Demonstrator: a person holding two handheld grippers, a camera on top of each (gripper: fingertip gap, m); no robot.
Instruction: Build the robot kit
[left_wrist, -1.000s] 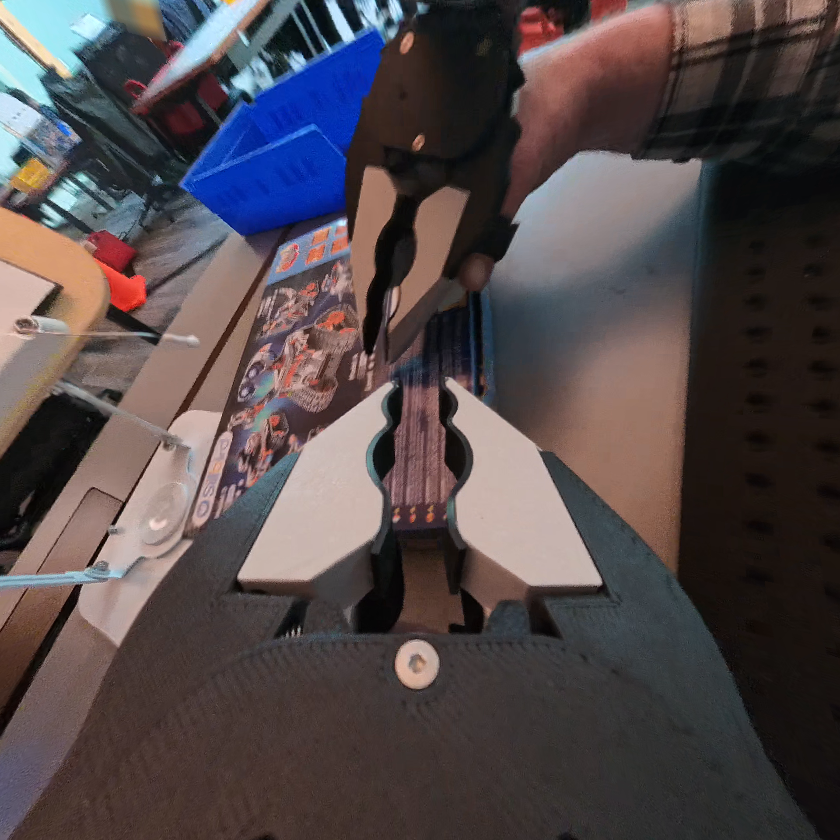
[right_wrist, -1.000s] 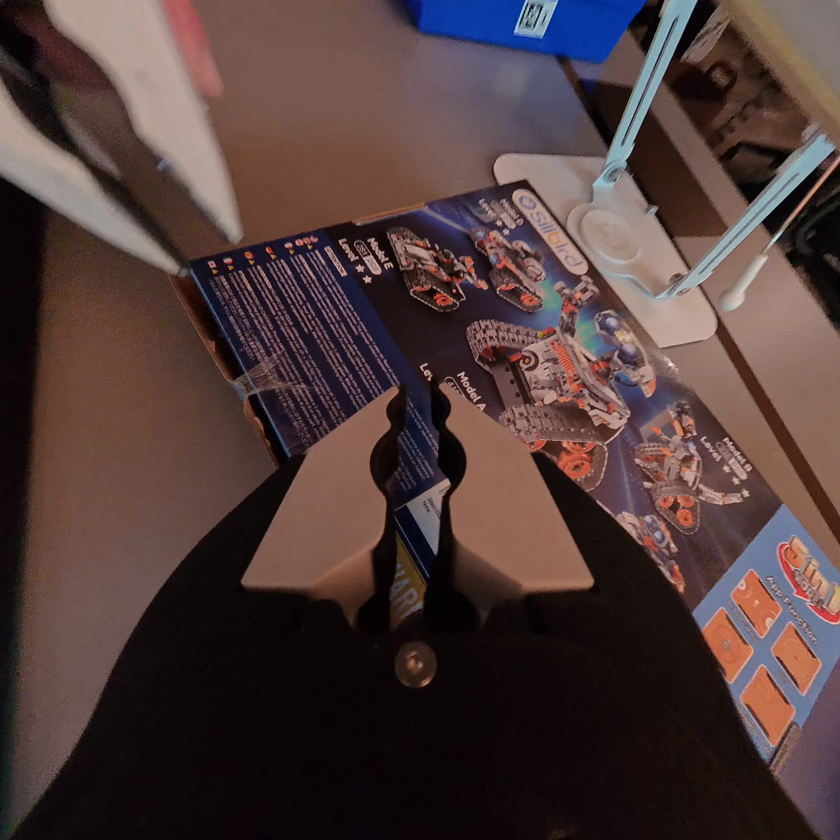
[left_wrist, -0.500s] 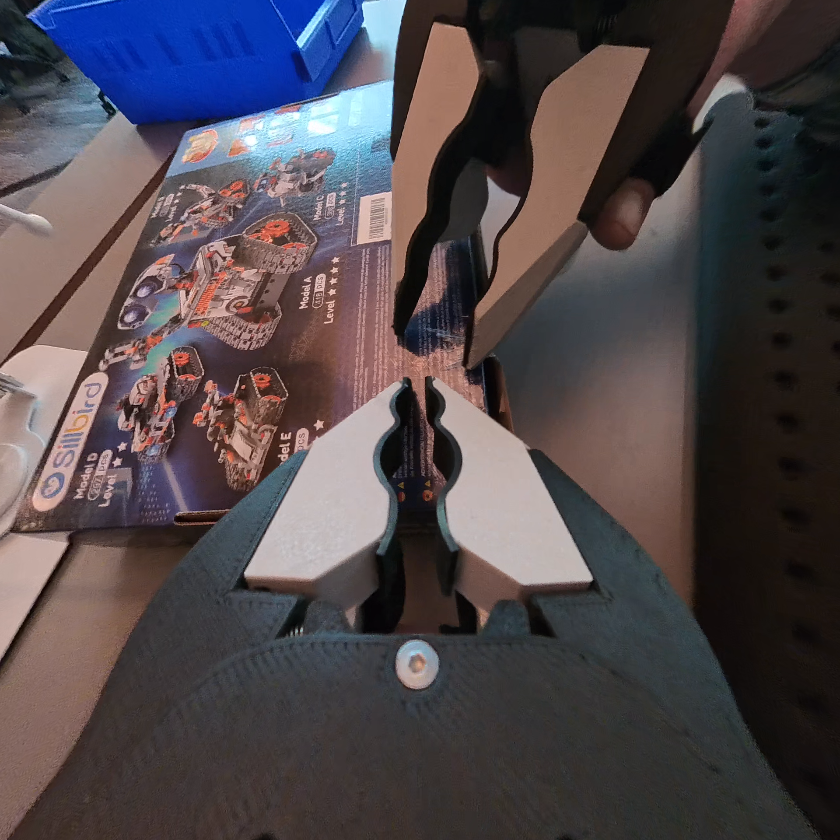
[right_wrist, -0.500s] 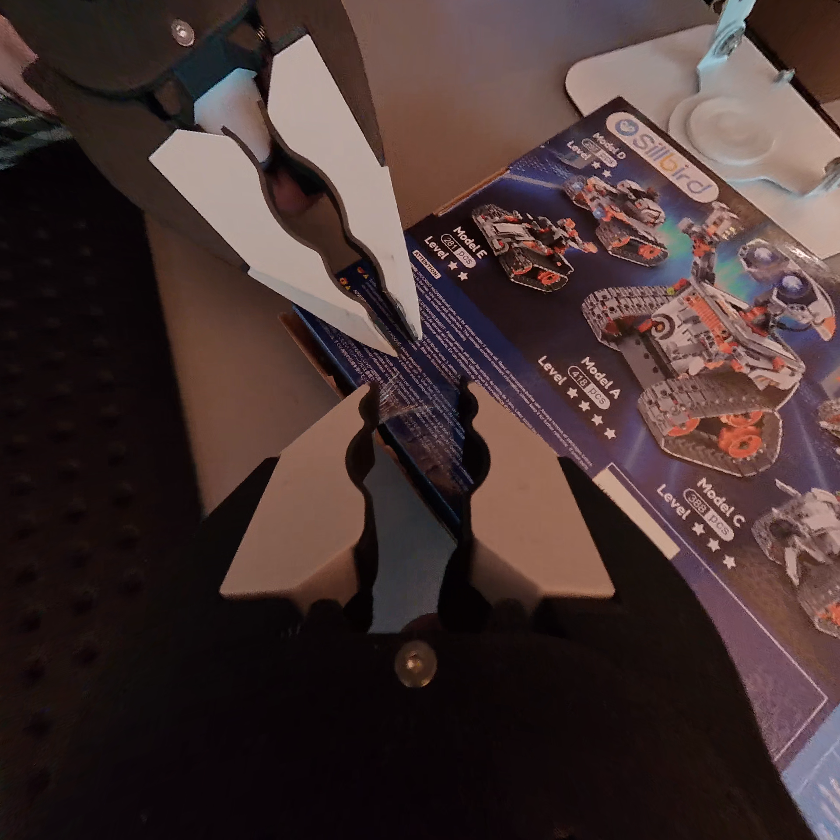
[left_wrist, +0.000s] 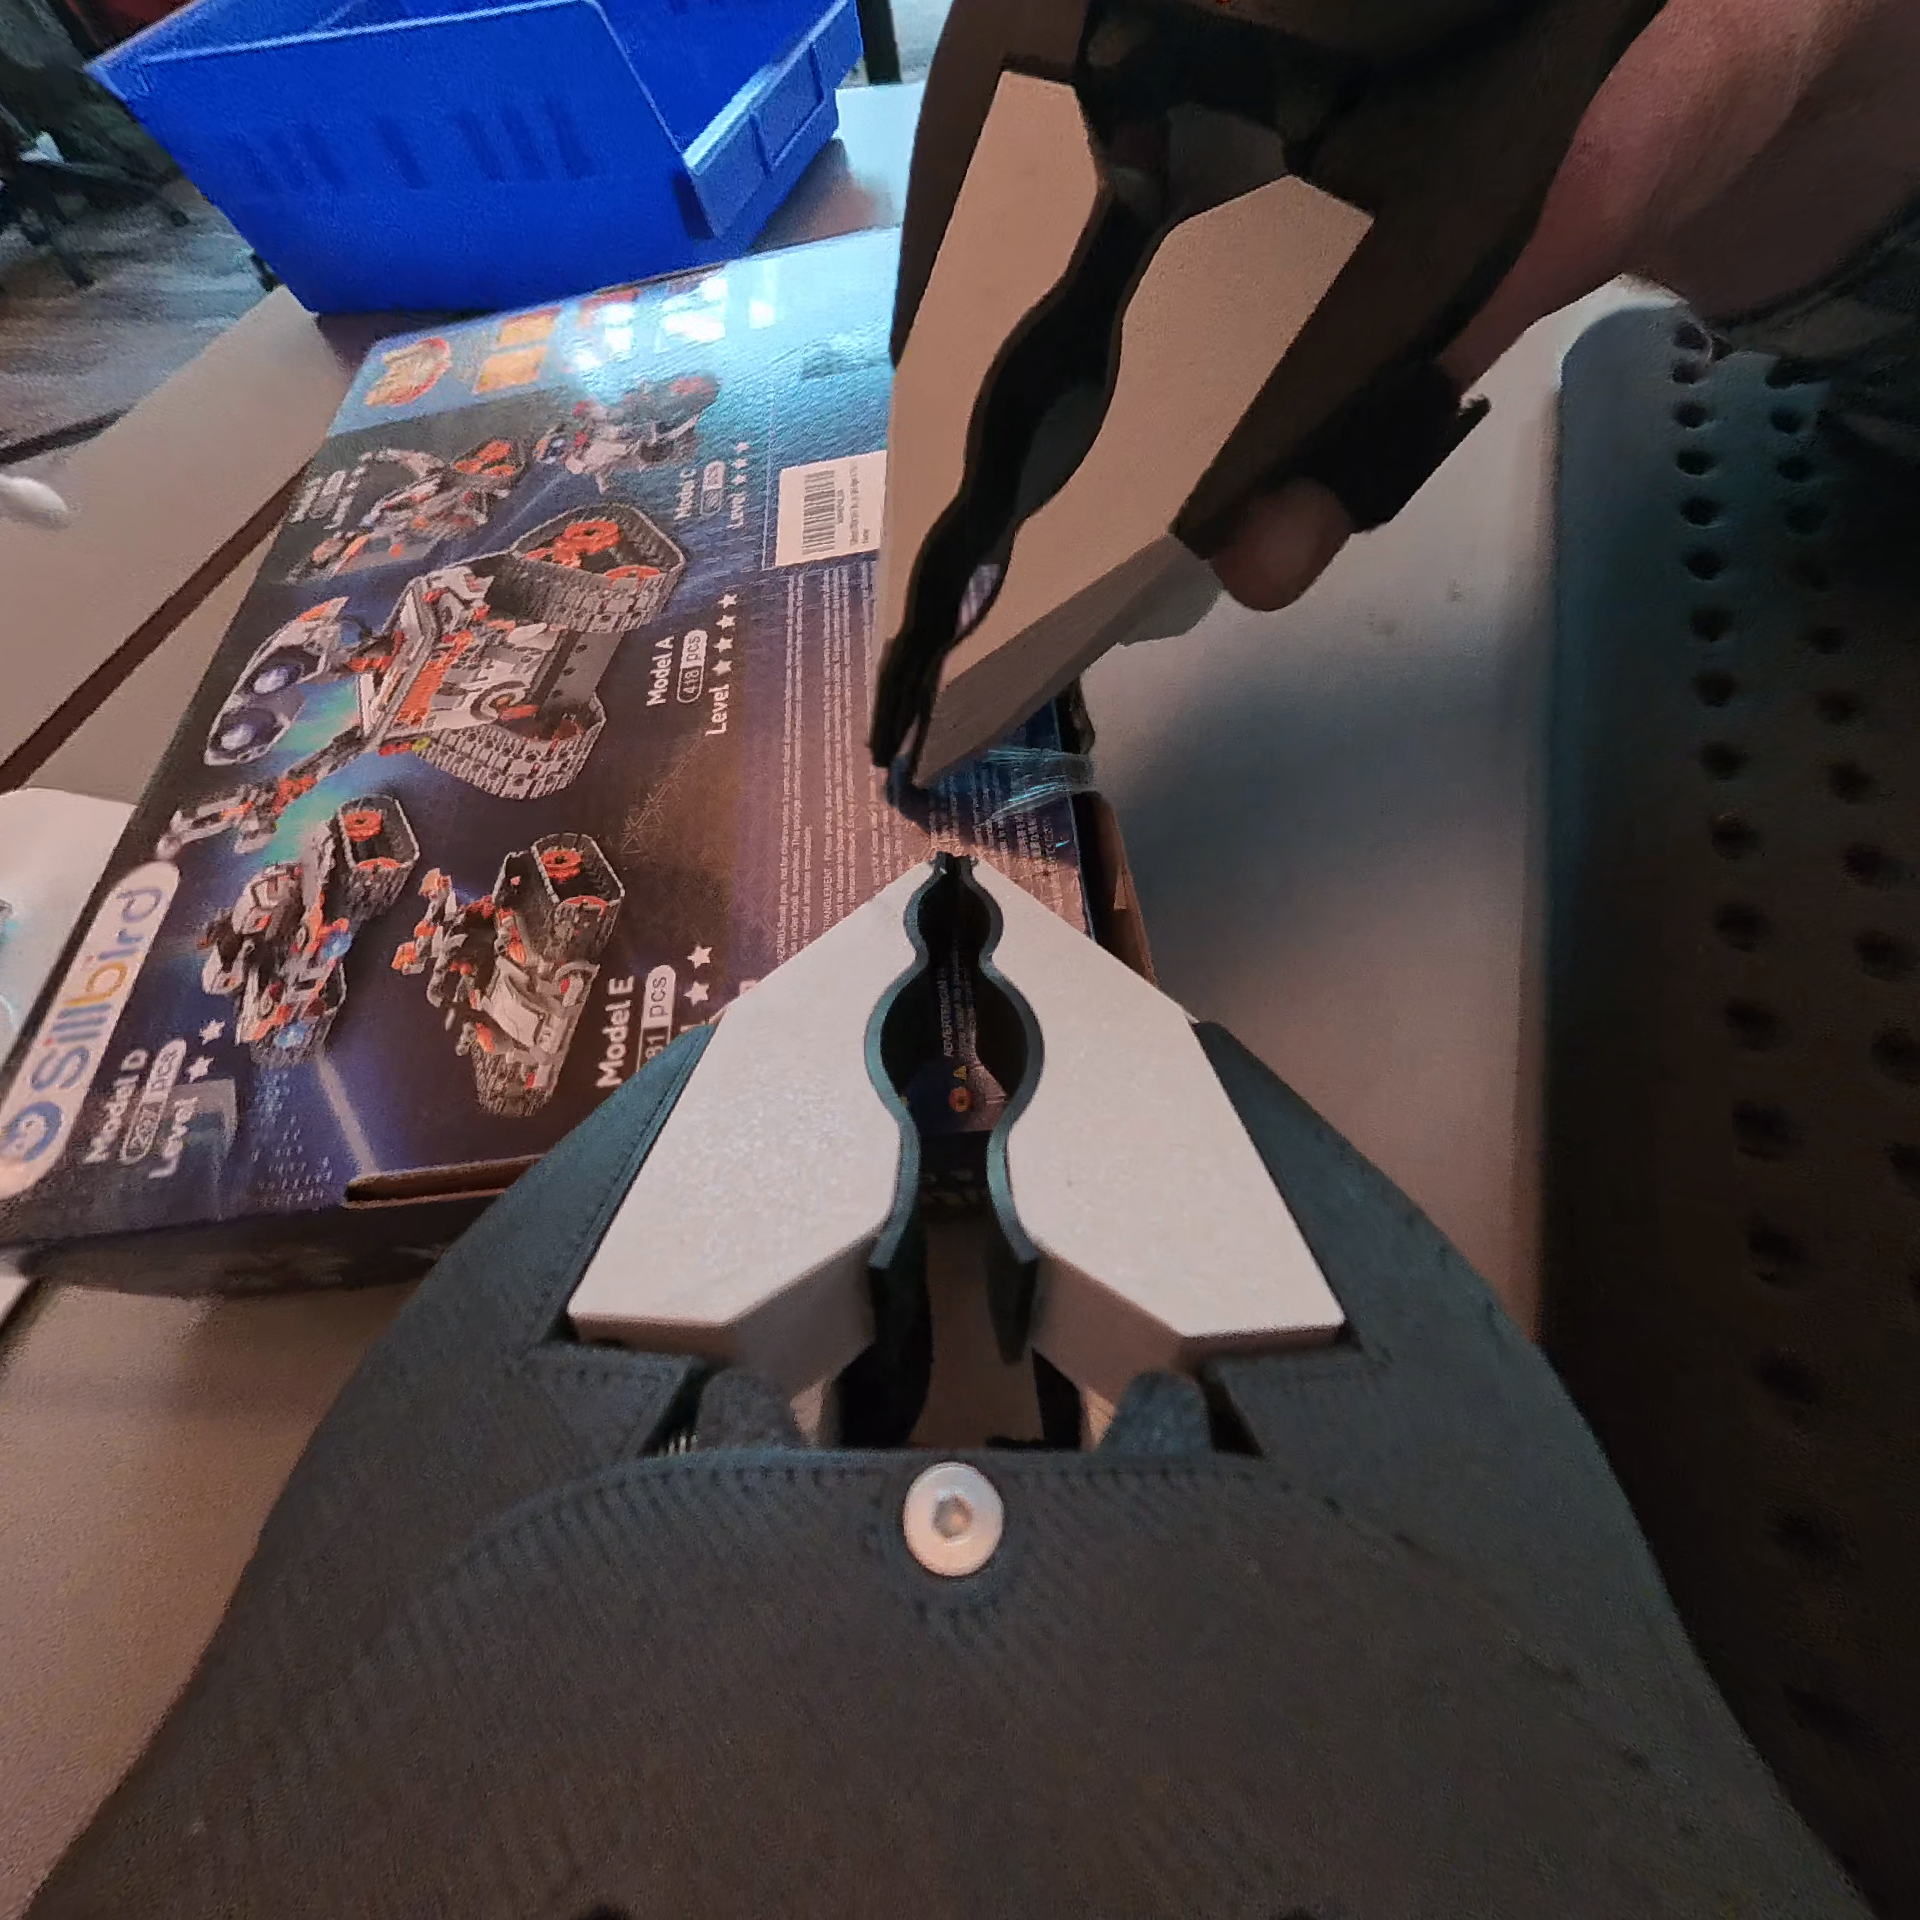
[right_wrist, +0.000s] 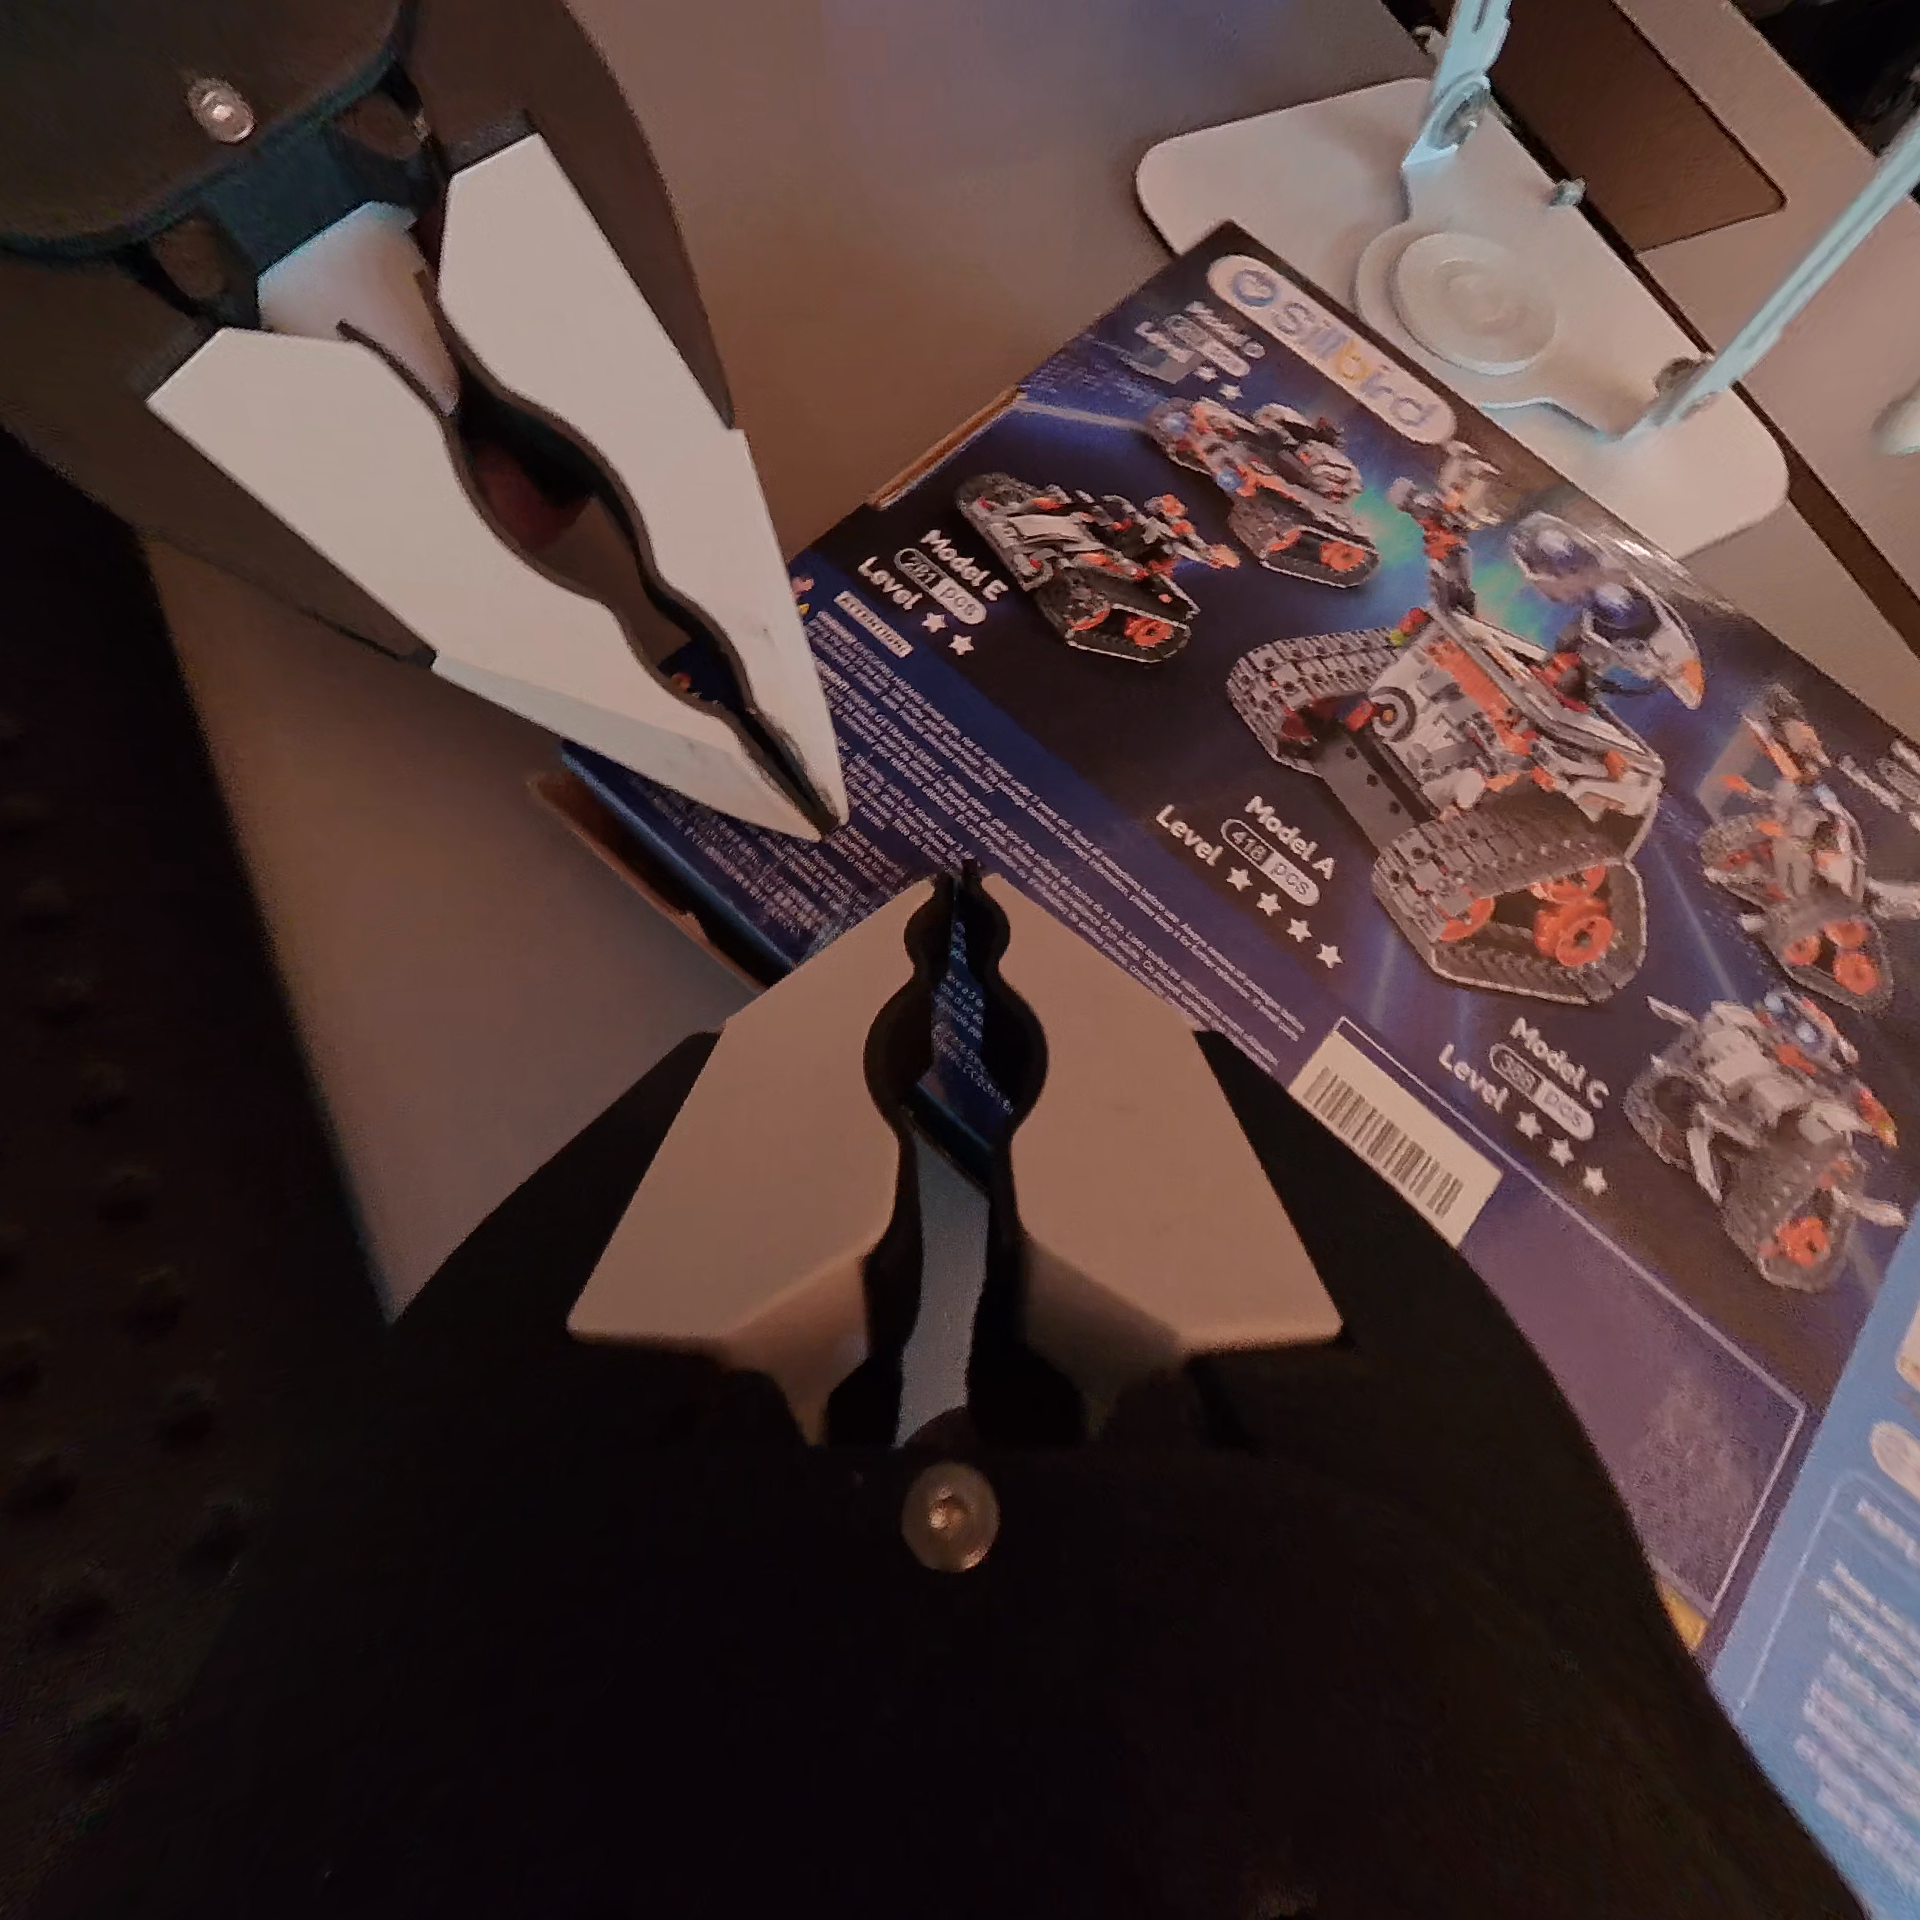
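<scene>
A pale surface (left_wrist: 1299, 935) carries a large blue toy-kit box (left_wrist: 499, 790) lying flat, its printed back facing up, with a blue bin (left_wrist: 447, 145) beyond and a white stand base (right_wrist: 1351, 260) alongside. Two handheld grippers meet over the box's taped end. The right gripper (left_wrist: 899, 758) has its jaws together, tips at a strip of clear tape (left_wrist: 1029, 774). The left gripper (left_wrist: 948, 860) hovers just beside, jaws together and empty.

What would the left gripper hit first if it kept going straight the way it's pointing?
Most likely the toy box. The left gripper, shut, points at the box's near end, close to the right gripper, whose tips sit on the clear tape there. Depth is hard to judge.
</scene>
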